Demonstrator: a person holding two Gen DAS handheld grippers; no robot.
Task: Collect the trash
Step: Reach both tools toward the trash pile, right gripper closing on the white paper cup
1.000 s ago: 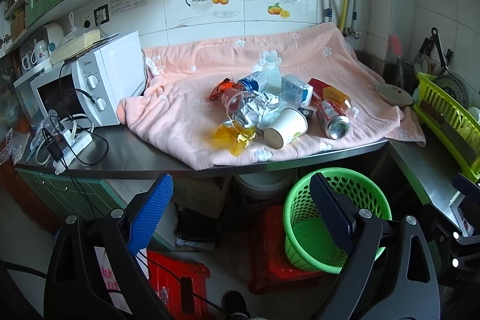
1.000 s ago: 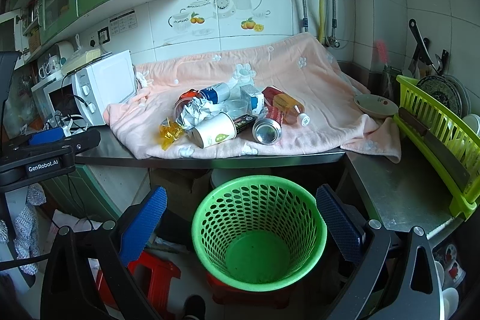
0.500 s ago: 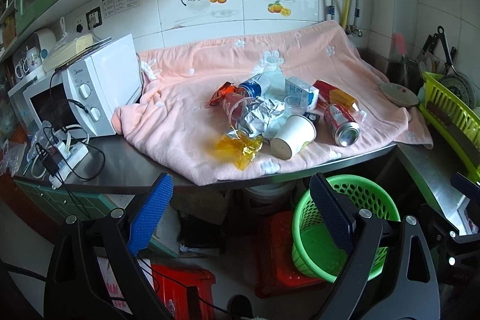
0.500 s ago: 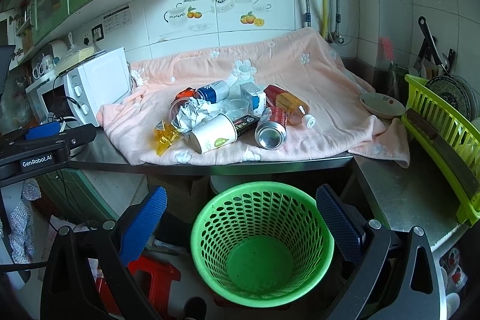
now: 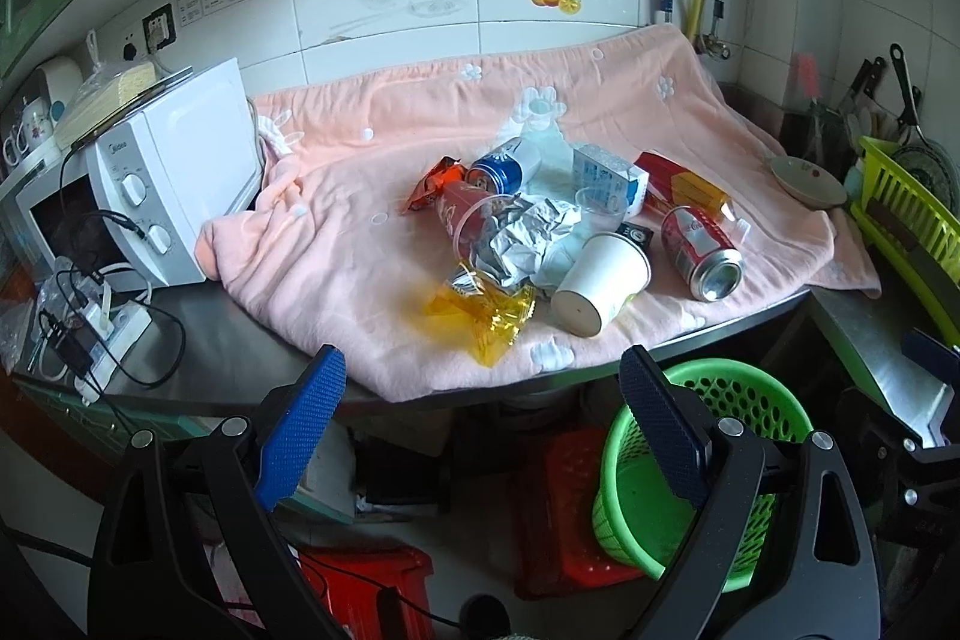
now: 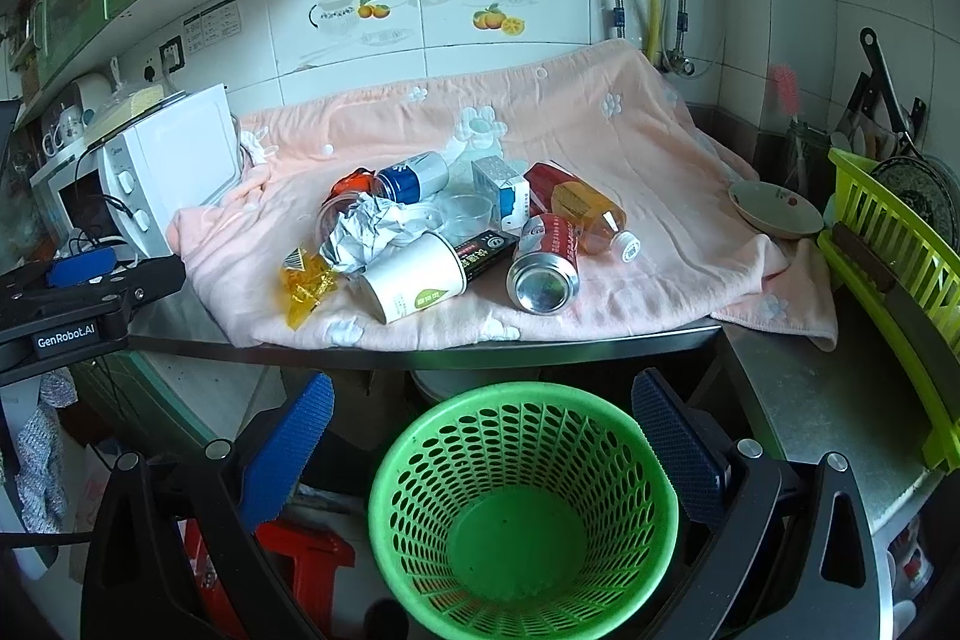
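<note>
A heap of trash lies on a pink towel (image 5: 360,244) (image 6: 648,160) on the counter: a white paper cup (image 5: 600,283) (image 6: 414,283), a red can (image 5: 702,253) (image 6: 543,262), a yellow wrapper (image 5: 480,307) (image 6: 309,283), crumpled foil (image 5: 522,238) (image 6: 372,232), a blue can (image 5: 501,169) (image 6: 414,178), a small carton (image 5: 609,172) (image 6: 501,187) and an orange bottle (image 6: 588,214). An empty green basket (image 6: 522,508) (image 5: 678,466) stands on the floor below the counter edge. My left gripper (image 5: 480,412) and right gripper (image 6: 480,436) are both open and empty, below and in front of the counter.
A white microwave (image 5: 168,178) (image 6: 162,166) stands left of the towel, with a power strip and cables (image 5: 90,328) beside it. A bowl (image 6: 774,208) and a yellow-green dish rack (image 6: 894,244) are at the right. Red stools (image 5: 570,508) stand under the counter.
Both grippers have moved closer to the counter and a little higher; the trash heap looms larger. Both stay open and empty. Nothing on the towel has moved.
</note>
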